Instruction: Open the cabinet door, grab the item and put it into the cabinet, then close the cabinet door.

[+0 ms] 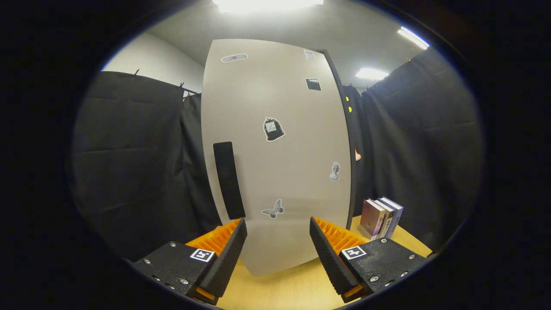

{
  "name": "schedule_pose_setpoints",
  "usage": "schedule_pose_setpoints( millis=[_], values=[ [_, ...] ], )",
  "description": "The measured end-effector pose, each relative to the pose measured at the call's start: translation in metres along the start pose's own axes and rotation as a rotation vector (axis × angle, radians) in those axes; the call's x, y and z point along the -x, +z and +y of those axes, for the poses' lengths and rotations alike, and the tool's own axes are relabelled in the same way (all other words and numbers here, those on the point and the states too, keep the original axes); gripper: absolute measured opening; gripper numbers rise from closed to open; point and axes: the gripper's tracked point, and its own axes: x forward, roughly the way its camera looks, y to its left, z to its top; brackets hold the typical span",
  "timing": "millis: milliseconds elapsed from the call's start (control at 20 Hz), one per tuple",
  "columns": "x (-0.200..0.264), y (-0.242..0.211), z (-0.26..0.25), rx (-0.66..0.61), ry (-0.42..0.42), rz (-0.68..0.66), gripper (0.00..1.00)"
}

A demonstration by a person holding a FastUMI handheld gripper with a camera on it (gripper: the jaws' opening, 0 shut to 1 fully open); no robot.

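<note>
A tall pale grey cabinet door (275, 155) with several stickers stands shut just ahead of my fingers, on a light wooden table (280, 288). Its black vertical handle (228, 180) runs down the door's left side, just above my left fingertip (234, 241). My gripper (277, 234) is open, its orange-and-black fingers spread wide with nothing between them but the door's lower part. A few upright books (381, 217) stand on the table to the right of the cabinet, beyond my right finger (329, 245).
Black cloth walls close in the booth on the left and right of the cabinet. Bare table top lies under and between the fingers. Ceiling lights shine above.
</note>
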Motion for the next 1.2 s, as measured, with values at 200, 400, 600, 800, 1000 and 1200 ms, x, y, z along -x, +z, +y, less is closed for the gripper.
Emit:
schedule_pose_setpoints(
  millis=[200, 400, 600, 800, 1000, 1200],
  values=[
    [0.0, -0.006, 0.0, 0.015, -0.003, 0.023, 0.91],
    [-0.001, -0.01, 0.005, 0.028, 0.017, 0.037, 0.91],
    [0.003, -0.001, 0.004, 0.052, 0.022, 0.01, 0.91],
    [0.006, 0.0, 0.005, 0.049, 0.026, 0.005, 0.91],
    [0.007, 0.0, 0.007, 0.045, 0.036, -0.002, 0.91],
    [0.008, -0.001, 0.01, 0.056, 0.044, -0.006, 0.91]
  ],
)
